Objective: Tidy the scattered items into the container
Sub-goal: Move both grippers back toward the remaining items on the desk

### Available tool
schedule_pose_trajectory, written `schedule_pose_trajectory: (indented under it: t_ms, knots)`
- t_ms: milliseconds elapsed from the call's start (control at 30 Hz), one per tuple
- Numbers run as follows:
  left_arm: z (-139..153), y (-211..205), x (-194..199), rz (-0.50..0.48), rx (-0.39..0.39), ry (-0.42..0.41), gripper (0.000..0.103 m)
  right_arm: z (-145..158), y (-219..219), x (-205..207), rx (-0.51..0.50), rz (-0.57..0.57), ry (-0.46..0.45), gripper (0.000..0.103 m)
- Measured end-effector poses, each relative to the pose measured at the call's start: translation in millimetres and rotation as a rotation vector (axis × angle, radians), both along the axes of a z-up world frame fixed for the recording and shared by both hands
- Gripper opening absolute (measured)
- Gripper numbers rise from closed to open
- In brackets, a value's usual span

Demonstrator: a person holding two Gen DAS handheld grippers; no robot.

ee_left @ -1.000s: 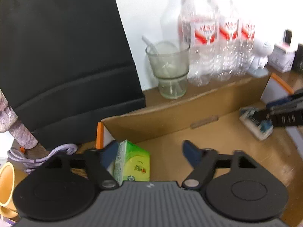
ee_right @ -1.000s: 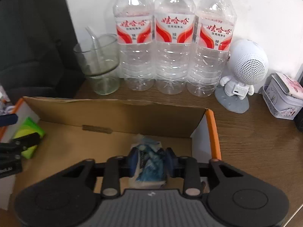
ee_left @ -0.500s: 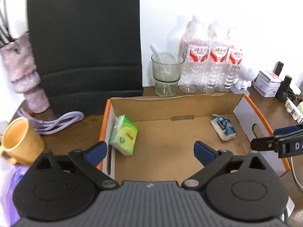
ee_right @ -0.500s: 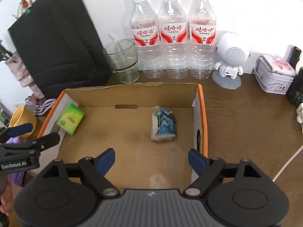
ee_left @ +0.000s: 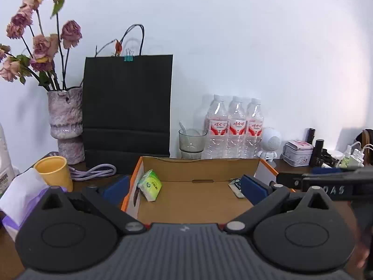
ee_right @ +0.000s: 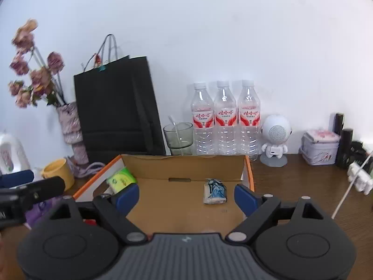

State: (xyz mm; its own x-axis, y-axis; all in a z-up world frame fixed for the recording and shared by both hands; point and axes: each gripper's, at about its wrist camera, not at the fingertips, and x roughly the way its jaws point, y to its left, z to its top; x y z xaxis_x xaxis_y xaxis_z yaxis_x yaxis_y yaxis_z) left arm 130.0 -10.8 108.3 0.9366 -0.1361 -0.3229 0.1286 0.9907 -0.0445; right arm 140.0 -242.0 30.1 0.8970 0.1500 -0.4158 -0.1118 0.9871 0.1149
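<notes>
A: Risks from here?
B: Snagging the carton [ee_right: 186, 163] rim on the next pass. Left gripper [ee_left: 184, 187] and right gripper [ee_right: 186, 197] both hovering over the near edge, fingers wide apart and opening further, nothing between them. Low re-entry likely to shove or tip the carton.

A: Task items?
B: Green packet [ee_right: 121, 179] inside the carton, leaning at the left wall. Blue-and-white packet [ee_right: 215, 191] flat on the carton floor, near the right wall. Apparently little left to collect; unclear whether anything else counts as scattered.

A: Surroundings?
B: Behind the carton: glass with spoon [ee_right: 179, 137], three water bottles [ee_right: 225, 121], black paper bag [ee_left: 127, 107]. Left of the carton: yellow cup [ee_left: 54, 172], purple cable [ee_left: 93, 172], tissue pack [ee_left: 21, 193], vase [ee_left: 66, 126]. Right of the carton: white speaker figure [ee_right: 276, 137], tin [ee_right: 319, 147] on the counter [ee_right: 303, 186].

A: Obstructions?
B: Glass and bottles close behind the carton; overreach likely to topple them. Cup close at the left.
</notes>
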Motion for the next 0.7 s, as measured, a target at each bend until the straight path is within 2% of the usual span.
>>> schedule_pose_trajectory:
  t_ms: [67,167,300,400,467,567,700]
  knots:
    - [-5,8,-17,0.006,-0.015,0.035,0.103,2,4,-22,-0.004,-0.020,0.000,0.089]
    - [-22,22,-54,0.001,-0.041,0.121,0.103,-6,8,-65,0.007,-0.035,0.047,0.094]
    - [-54,34,-120,-0.042,-0.021,0.171,0.103,-42,9,-138,0.062,-0.019,0.090,0.095]
    - [-76,43,-158,-0.072,-0.047,0.226,0.103,-72,12,-190,0.130,-0.006,0.089,0.095]
    - [-88,44,-163,-0.087,-0.051,0.275,0.103,-91,17,-207,0.155,-0.004,0.126,0.094]
    - [-94,43,-150,-0.066,-0.035,0.290,0.103,-107,31,-203,0.089,-0.003,0.172,0.090]
    - [-87,47,-118,-0.067,-0.040,0.252,0.103,-98,40,-183,0.052,0.006,0.148,0.087]
